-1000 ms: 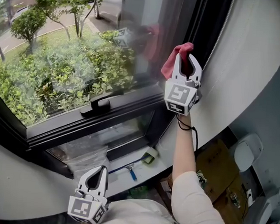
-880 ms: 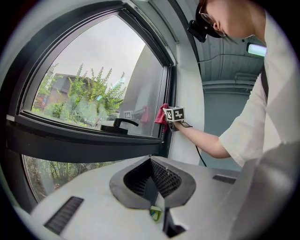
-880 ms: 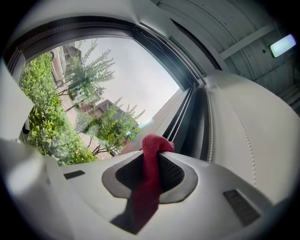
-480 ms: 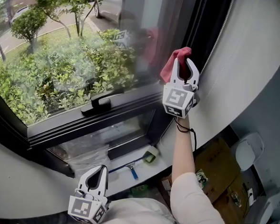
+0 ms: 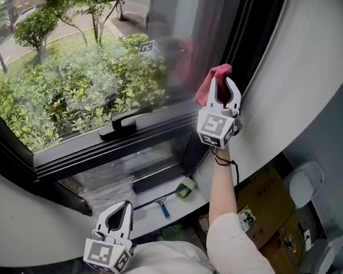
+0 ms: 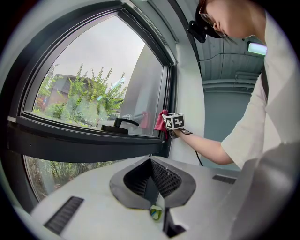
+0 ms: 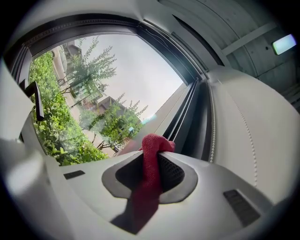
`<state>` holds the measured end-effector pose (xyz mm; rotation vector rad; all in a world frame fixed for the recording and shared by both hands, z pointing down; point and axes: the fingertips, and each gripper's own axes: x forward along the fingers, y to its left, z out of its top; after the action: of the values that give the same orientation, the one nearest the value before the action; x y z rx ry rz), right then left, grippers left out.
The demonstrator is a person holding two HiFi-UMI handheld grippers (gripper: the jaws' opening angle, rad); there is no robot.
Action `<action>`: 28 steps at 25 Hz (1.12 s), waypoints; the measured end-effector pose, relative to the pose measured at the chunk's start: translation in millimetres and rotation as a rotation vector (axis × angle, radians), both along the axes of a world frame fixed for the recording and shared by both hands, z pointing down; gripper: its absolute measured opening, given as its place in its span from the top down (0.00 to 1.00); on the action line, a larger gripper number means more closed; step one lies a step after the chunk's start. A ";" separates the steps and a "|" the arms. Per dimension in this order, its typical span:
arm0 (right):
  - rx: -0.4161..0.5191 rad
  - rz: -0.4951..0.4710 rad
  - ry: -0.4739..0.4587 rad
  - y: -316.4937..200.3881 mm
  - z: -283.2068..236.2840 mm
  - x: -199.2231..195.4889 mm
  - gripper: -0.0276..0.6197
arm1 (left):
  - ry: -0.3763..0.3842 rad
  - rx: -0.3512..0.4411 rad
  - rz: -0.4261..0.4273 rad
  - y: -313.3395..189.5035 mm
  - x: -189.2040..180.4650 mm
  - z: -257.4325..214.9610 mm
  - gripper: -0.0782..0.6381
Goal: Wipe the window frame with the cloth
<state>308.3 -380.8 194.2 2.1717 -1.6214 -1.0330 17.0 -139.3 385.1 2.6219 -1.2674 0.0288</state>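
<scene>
Your right gripper (image 5: pixel 226 86) pinches the cloth (image 5: pixel 212 82) in its fingers by the window frame (image 5: pixel 249 27). Wiping looks partway done. Your left gripper (image 5: pixel 114 220) has its fingers together, empty.

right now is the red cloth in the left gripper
No, the jaws of the right gripper are clamped on the red cloth.

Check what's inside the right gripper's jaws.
A red cloth, clamped between the jaws of the right gripper. Its bunched end pokes past the tips toward the dark window frame, and its tail trails back over the gripper body. The patch of frame behind the bunch is covered.
</scene>
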 end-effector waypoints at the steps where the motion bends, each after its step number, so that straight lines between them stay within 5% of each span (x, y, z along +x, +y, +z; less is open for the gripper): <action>1: -0.002 0.000 -0.004 -0.2 2.6 0.0 0.82 | 0.001 0.000 0.001 -0.2 0.3 0.3 0.88; 28: -0.099 -0.005 -0.033 -2.6 70.4 0.6 0.82 | -0.002 0.005 -0.004 2.1 4.3 -1.3 0.88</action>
<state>308.9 -383.4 264.5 2.1318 -1.6567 -0.9034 21.2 -137.2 383.9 2.6242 -1.2750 0.0272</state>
